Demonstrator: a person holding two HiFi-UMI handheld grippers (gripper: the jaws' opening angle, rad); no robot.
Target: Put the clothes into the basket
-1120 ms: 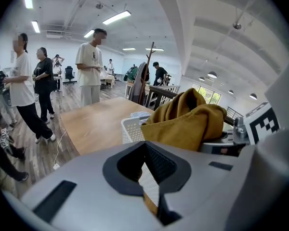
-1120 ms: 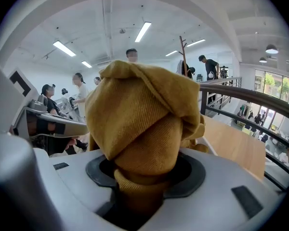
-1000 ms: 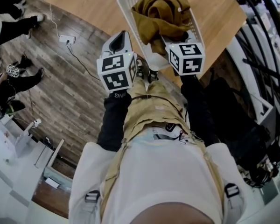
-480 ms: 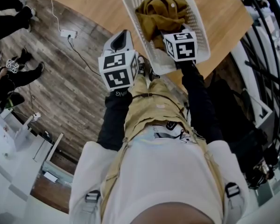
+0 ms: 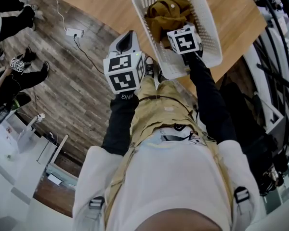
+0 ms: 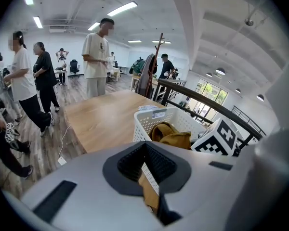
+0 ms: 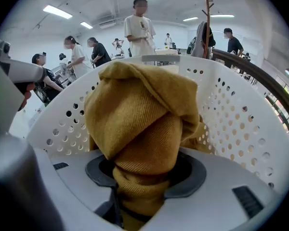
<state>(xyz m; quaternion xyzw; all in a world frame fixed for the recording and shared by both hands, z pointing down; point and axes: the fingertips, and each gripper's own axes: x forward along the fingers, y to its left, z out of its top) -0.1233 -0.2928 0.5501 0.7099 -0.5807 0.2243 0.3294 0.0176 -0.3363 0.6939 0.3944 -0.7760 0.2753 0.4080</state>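
A white perforated basket (image 5: 209, 37) stands on the wooden table (image 5: 96, 4). Inside it lies a bunched mustard-brown garment (image 5: 166, 16). My right gripper (image 5: 179, 30) reaches down into the basket and is shut on that garment. In the right gripper view the cloth (image 7: 139, 119) bulges up from between the jaws, with the basket wall (image 7: 231, 124) behind it. My left gripper (image 5: 126, 42) hovers outside the basket's left wall, jaws together and nothing in them. The left gripper view shows the basket (image 6: 151, 121) and the garment (image 6: 171, 136) ahead to the right.
Several people stand on the wood floor at the left (image 5: 9, 81). A white power strip (image 5: 73, 32) with its cable lies by the table edge. A black railing (image 5: 274, 57) runs along the right. My own legs stand close against the table's near edge.
My right gripper has pushed forward and deeper into the basket with the garment, which is now bunched more inside. The left gripper has hardly moved.
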